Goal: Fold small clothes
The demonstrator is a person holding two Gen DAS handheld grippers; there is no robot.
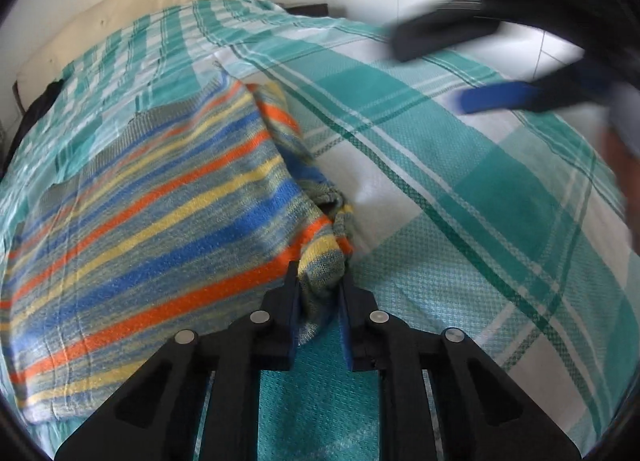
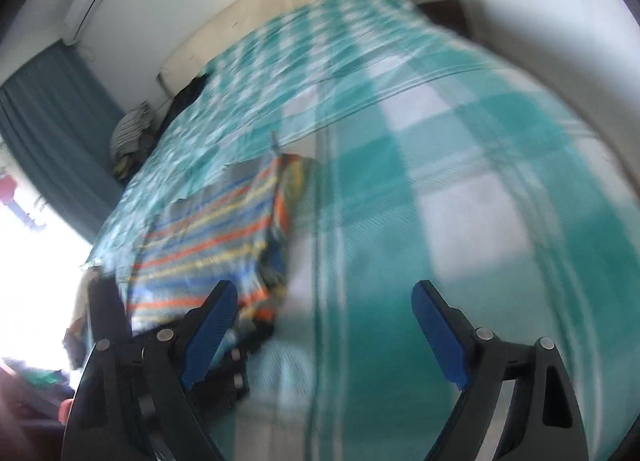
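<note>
We are pinching a bunched corner of the striped orange, blue and yellow knitted garment between the pressed-together fingers of our left gripper, and that garment is lying flat on the teal-and-white checked bedspread, spreading away from the pinch toward the bedspread's left edge and its far end by the cream padded headboard. Our right gripper is hovering above the bedspread with its blue pads spread wide and nothing between them; the view from it is blurred. The relation we are weighing is this: the garment's stripes are running from the held corner out to the left, so the free cloth lies wholly to the left of both tools, and the left gripper, already on the corner, is the nearer one. We are judging that the coming fold means carrying this corner leftward across the garment's body.
</note>
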